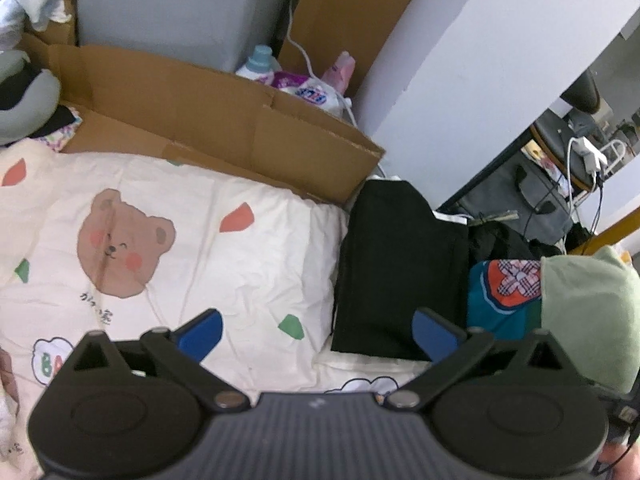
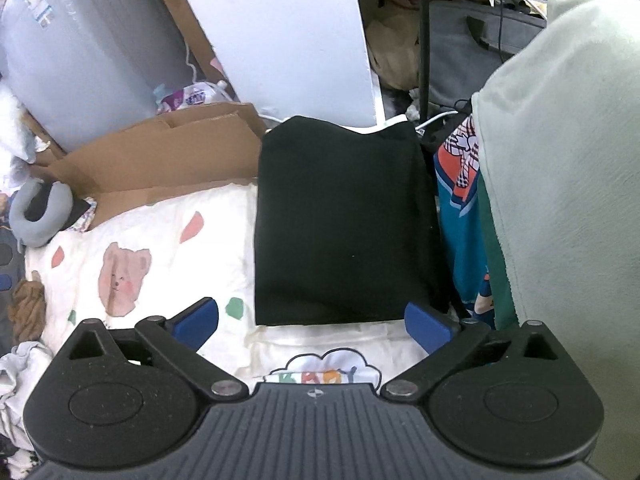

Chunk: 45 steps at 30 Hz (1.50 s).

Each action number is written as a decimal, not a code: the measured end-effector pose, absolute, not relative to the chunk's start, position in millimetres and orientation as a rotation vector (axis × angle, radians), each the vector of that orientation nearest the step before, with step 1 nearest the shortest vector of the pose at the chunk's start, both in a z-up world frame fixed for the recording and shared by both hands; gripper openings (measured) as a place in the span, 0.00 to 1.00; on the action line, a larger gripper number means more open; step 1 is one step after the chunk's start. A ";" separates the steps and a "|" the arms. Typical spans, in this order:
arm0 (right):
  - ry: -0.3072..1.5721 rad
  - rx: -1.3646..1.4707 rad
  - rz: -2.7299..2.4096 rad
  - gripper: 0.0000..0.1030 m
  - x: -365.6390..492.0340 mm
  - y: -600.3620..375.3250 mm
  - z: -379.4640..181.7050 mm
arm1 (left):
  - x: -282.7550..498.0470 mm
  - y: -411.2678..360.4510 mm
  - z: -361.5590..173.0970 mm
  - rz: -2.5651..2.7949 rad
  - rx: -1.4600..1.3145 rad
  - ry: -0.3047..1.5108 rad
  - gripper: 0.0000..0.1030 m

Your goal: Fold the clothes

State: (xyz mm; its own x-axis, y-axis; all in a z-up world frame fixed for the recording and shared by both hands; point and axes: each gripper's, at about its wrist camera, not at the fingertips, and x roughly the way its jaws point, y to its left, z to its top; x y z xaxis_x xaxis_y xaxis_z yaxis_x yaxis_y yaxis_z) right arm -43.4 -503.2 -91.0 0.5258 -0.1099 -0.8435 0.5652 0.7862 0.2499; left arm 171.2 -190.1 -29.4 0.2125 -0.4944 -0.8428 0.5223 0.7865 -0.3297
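While both pairs of tongs hung above the bed with nothing between their blue pads, we saw the folded black garment (image 1: 400,268) lying flat on the cream bear-print quilt (image 1: 168,240). Our left gripper (image 1: 318,332) stood spread wide, and the garment lay ahead of it and toward its right finger, whose pad overlapped the cloth's near corner in the view without pressing on it. Beyond the left finger we saw only the quilt with its brown bear (image 1: 124,244). Farther ahead of those tongs a flattened cardboard box (image 1: 224,120) lay along the quilt's far edge, with detergent bottles (image 1: 260,62) behind it.

Our right gripper (image 2: 312,322) was likewise wide apart and empty. From its camera the black garment (image 2: 340,220) sat straight ahead, between the lines of the two fingers and just past their tips, its near edge square and neat. To the right of the right finger lay a teal printed cloth (image 2: 460,216), touching the garment's side, and farther right a pale green fleece (image 2: 560,160) filled the frame. To the left of the left finger we saw the quilt (image 2: 160,240), and past it a grey neck pillow (image 2: 36,216) beside the cardboard (image 2: 168,160).
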 end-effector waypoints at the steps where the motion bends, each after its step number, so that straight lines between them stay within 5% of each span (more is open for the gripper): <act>1: 0.944 0.546 -0.426 0.99 -43.7 -501.9 -86.5 | 169.9 -188.5 -24.0 -0.706 0.028 1.147 0.99; 27: 0.838 0.487 -0.333 0.99 -37.6 -451.2 143.4 | 152.9 -102.0 112.0 -0.654 0.010 1.048 1.00; 45: 0.890 0.501 -0.235 0.99 -14.2 -370.8 126.8 | 122.9 -2.2 143.6 -0.500 0.092 0.955 1.00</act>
